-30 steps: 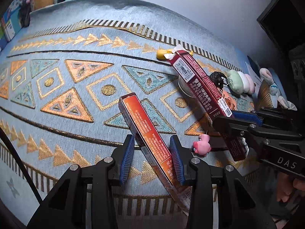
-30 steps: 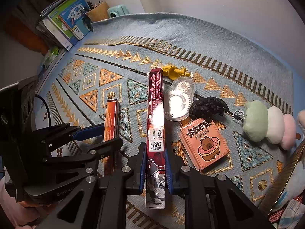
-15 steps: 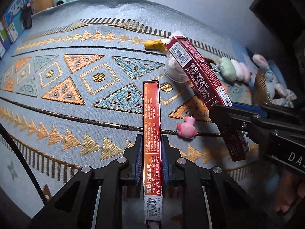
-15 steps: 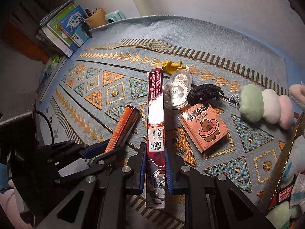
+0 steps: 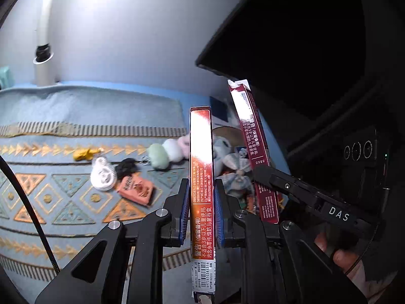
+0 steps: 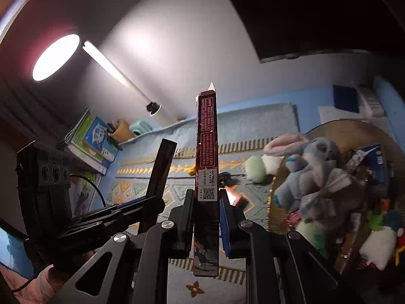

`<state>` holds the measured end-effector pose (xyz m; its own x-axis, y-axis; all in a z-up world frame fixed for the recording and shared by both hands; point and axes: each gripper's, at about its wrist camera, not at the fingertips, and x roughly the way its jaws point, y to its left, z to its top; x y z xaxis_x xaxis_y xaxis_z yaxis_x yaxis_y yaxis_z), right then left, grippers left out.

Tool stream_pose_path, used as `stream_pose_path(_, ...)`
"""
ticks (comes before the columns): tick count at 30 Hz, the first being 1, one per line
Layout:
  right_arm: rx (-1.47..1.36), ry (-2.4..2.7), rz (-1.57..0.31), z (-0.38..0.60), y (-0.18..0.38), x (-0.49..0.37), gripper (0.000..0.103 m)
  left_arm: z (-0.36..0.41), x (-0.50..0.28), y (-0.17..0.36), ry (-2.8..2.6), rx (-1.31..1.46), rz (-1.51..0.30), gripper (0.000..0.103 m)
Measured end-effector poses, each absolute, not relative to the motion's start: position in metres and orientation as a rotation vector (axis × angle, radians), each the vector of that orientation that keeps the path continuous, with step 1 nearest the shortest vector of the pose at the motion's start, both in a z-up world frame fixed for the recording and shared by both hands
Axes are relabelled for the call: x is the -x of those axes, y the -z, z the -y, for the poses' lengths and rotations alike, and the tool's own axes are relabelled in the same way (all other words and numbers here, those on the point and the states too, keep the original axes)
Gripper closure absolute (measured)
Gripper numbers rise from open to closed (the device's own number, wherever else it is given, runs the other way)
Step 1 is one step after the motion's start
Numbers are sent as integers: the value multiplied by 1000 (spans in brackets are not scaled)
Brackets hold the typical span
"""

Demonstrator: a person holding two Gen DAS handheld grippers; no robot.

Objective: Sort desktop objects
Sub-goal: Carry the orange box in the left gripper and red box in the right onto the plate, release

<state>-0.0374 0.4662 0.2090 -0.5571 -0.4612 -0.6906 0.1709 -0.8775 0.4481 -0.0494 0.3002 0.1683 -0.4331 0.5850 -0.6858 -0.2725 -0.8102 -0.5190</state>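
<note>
Two long, thin cardboard cartons are lifted off the patterned blue bench cloth (image 5: 83,106): left tongs (image 5: 201,211) clamped on the orange carton (image 5: 201,177), right tongs (image 6: 206,217) clamped on the dark red carton (image 6: 207,152). Both look light, stiff and crushable; held near their lower ends, the long tops project ahead of the tongs and may swing.

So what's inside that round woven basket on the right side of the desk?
The basket holds a grey-blue plush rabbit with pink ears on top, a blue carton and other soft toys. Whatever lies beneath them is covered.
</note>
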Motion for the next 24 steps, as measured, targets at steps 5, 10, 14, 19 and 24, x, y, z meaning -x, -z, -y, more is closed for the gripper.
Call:
stream_pose_path(5,-1242,2728,525,-540,-230,10,86,-369,62,-185,-2109,1202,378,88)
stream_pose_path(10,-1314,2846,581,-584,-227,-9,86,-429,71,-179,-2016,1181,306,88)
stream_pose_path(14,-1354,2843,552,-590,-217,-6,86,-455,93,-153,-1997,1239,328,79)
stream_pose_path(19,-1473,2780,604,-601,-194,-5,65,-440,113,-120,-1944,1429,479,73)
stream_pose_path(24,-1473,2755,757,-618,-191,-21,64,-388,97,-125,-2002,1447,534,73)
